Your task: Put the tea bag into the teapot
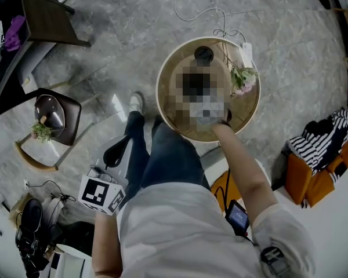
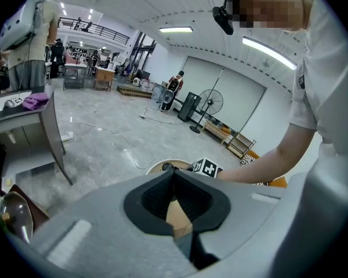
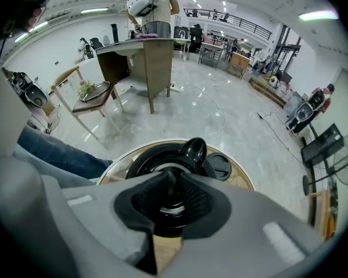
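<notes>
Two grey plastic grippers are both closed. The left gripper (image 2: pixel 174 175) is held off to one side of the round wooden table with a pale rim (image 1: pixel 250 106), raised above the floor; its black ribbed pads press together with nothing between them. The right gripper (image 3: pixel 168 181) hangs directly over the table's middle, its ribbed pads meeting above the glossy black round teapot (image 3: pixel 144 162), which stands on the tabletop with its mouth uncovered. Anything thin pinched between those pads cannot be made out, and the tea bag shows in no view. A flat black ridged lid (image 3: pixel 221 165) lies on the table just beside the teapot, and a sprig of pink flowers (image 1: pixel 243 79) rests near the table's edge
</notes>
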A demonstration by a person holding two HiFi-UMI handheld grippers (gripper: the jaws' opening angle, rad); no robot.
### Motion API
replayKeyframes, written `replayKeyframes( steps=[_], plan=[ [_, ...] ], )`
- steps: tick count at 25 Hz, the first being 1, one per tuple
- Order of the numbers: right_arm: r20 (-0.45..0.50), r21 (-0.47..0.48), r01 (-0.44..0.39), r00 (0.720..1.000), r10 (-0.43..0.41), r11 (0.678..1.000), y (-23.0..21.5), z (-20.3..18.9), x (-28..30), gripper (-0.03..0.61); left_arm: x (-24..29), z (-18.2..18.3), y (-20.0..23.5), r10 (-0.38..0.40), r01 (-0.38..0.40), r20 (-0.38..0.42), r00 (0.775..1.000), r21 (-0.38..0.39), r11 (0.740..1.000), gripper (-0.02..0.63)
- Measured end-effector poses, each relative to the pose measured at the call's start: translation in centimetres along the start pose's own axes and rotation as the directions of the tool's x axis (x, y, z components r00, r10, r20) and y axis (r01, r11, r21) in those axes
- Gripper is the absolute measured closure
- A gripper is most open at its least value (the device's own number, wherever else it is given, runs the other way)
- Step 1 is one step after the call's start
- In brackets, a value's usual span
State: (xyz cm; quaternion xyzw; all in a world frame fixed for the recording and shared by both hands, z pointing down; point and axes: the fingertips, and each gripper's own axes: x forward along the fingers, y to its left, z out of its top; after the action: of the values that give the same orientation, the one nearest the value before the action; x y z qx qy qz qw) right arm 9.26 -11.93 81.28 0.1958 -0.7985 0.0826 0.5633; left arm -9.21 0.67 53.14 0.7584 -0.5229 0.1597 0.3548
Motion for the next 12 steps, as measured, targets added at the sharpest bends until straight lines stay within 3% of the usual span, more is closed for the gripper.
replayKeyframes(
  steps=[12],
  plan=[
    [0.020,0.046,-0.004,1.000,0.003,0.999,-0.5,0.1,-1.5,0.502,0.0,0.3,-0.4,-0.025,0.025,0.019,0.999,0.023,0.999,0.604]
  ],
)
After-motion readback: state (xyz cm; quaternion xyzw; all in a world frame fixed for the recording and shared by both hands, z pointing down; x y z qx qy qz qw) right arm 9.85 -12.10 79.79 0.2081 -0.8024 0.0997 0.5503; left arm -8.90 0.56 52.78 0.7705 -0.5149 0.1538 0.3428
